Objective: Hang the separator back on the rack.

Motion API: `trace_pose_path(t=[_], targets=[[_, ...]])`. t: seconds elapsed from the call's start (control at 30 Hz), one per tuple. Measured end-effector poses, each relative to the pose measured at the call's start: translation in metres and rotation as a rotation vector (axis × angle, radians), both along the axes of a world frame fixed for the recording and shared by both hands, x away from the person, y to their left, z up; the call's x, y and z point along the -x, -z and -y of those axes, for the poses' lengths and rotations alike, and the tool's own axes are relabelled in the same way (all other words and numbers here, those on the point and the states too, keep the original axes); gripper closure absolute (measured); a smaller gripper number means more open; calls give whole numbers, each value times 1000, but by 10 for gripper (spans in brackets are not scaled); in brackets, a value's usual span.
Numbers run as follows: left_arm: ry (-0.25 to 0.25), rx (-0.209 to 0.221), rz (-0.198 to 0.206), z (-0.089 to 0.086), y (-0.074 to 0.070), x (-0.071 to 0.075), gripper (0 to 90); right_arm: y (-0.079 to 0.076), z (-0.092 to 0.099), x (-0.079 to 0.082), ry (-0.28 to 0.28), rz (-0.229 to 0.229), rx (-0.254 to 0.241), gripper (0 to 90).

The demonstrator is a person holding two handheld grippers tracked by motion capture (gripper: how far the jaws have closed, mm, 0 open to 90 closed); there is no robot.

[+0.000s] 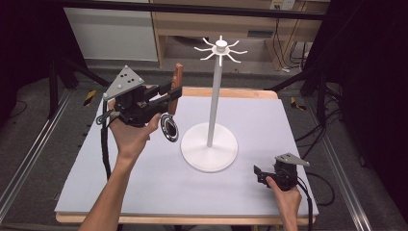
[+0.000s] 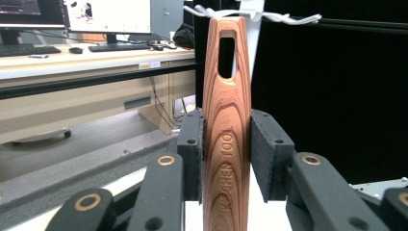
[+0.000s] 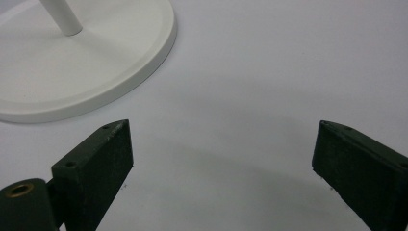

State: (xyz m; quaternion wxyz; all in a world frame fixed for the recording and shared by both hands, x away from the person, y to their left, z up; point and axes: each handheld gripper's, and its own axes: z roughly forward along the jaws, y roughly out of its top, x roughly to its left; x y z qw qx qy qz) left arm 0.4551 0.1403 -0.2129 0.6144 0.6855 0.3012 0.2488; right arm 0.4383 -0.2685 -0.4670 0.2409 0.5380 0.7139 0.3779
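Clearly the left gripper (image 1: 169, 96) was clamped on the wooden-handled utensil (image 2: 226, 144), handle upright and hanging slot uppermost, left of and below the white stand's hooks (image 1: 220, 49), while the right gripper (image 3: 221, 163) rested open near the stand's base (image 3: 120, 72).

Left tool (image 1: 169, 96) clamped, right tool (image 1: 258, 174) agape
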Motion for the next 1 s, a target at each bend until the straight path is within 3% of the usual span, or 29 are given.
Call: trace_pose_path(t=[0.43, 1.0], targets=[[14, -14, 11, 14, -15, -1, 673, -1, 0, 0, -1, -2, -9, 76], [24, -26, 13, 26, -19, -9, 673, -1, 1, 0, 3, -1, -12, 76]])
